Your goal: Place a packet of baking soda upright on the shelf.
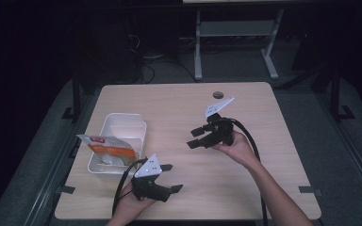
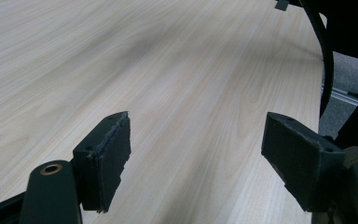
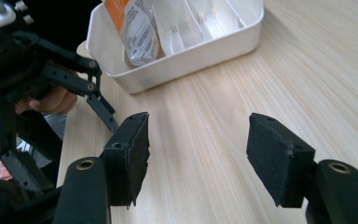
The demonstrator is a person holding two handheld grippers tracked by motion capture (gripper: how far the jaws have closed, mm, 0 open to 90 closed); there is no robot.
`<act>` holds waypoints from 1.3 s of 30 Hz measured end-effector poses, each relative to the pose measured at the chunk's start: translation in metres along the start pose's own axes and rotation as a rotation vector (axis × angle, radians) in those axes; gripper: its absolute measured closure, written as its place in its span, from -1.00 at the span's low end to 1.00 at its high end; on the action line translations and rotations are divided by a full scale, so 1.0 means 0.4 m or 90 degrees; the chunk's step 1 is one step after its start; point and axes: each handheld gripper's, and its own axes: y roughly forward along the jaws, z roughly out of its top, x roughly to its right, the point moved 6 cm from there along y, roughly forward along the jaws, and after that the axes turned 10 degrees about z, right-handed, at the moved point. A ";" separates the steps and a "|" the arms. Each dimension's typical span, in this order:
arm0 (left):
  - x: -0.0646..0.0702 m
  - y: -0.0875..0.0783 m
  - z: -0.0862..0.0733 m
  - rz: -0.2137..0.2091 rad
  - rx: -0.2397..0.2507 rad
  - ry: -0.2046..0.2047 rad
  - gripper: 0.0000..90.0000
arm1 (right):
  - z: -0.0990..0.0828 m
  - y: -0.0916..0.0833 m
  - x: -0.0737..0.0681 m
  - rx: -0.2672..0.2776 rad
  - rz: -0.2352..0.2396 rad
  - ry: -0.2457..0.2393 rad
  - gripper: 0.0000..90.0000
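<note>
A white plastic bin [image 1: 122, 118] stands at the table's left side. An orange and white pouch [image 1: 106, 145] leans in it, sticking out over the near left rim. My left gripper [image 1: 174, 177] rests low near the front edge, just right of the bin, open with bare wood between its pads [image 2: 196, 154]. My right gripper [image 1: 192, 138] hovers at mid-table and points left toward the bin. It is open and empty [image 3: 198, 154]. In the right gripper view the bin [image 3: 191, 60] and the pouch [image 3: 137, 32] lie ahead, a short way beyond the jaws.
A small dark round disc [image 1: 218, 94] sits near the table's far edge. A black cable [image 2: 324, 56] trails off the table's right side. The hand [image 3: 51, 100] on the left gripper sits left of the bin. Bare wood spreads across the far and right parts.
</note>
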 end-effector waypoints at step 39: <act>-0.008 0.007 -0.004 0.005 -0.012 -0.003 -0.50 | -0.166 -0.116 -0.012 0.026 -0.050 0.050 -0.27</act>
